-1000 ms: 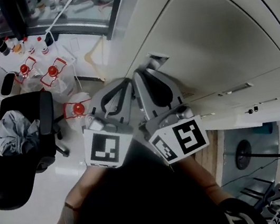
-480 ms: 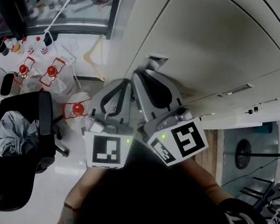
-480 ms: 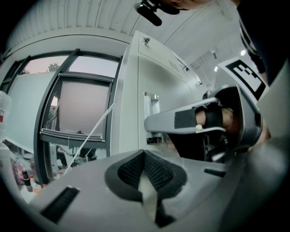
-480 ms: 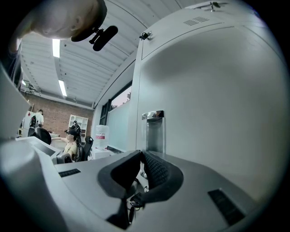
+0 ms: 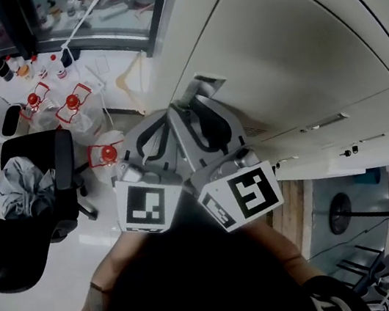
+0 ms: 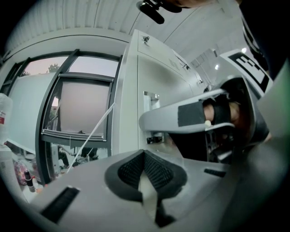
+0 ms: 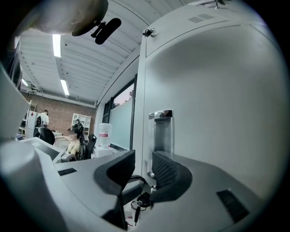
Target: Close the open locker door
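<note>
Releasing at the locker: my right tongs (image 5: 196,101) stand apart just in front of the metal handle (image 5: 201,85) on the white locker door (image 5: 287,45). Their pads have just been opening, with nothing between them but air and the door's edge beyond. In the right gripper view the handle (image 7: 161,129) sits straight ahead of the spread pads, close but not touched. I read that as a grip let go because the door needs no more steering.

My left tongs (image 5: 160,117) are pressed together and empty, held level beside the right pair and off the door. I judge them idle, kept close only because both hands work from the same stance.

The door itself looks swung home against the cabinet front, its face lying level with the neighbouring panels in the head view; whether the latch has caught I cannot tell. On the floor to the left, an office chair (image 5: 41,170) and red-capped water jugs (image 5: 70,106) stand well apart from the door.
</note>
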`<state>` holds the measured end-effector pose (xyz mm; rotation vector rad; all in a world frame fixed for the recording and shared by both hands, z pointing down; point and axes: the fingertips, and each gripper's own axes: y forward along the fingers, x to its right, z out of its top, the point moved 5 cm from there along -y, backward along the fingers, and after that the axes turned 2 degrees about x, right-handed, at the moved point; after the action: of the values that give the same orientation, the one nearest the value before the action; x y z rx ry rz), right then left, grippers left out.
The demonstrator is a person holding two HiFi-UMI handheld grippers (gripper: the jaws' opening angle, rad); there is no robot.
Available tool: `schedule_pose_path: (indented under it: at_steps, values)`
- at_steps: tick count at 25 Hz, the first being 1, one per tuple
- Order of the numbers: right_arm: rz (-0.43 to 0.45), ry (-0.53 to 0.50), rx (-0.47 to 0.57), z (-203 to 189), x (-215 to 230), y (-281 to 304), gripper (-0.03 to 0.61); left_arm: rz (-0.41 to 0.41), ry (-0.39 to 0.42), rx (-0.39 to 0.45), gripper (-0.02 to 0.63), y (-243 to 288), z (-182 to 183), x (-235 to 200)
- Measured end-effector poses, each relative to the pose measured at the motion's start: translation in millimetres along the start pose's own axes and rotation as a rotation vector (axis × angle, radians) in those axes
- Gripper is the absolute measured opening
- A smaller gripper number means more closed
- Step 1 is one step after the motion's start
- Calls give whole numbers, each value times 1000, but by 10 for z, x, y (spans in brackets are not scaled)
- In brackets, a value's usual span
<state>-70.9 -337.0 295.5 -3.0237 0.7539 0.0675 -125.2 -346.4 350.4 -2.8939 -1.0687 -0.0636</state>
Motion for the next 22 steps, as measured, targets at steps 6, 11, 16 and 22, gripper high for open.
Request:
schedule_pose_path:
  at_steps: [6,11,16,22]
  values:
    - [-65,-72,19,105,11,-115,112,12,-2,-13,0,-9,-4,11]
    - [-97,-75,35,162,55,-289,112,4,56,-7,0,8,2,-16]
    - [-124,-70,44,181,56,-514,23,11,32,-14,0,-5,0,-41]
    - [-188,-81,66,174,121,-909,17,43,41,29,0,-314,196,35]
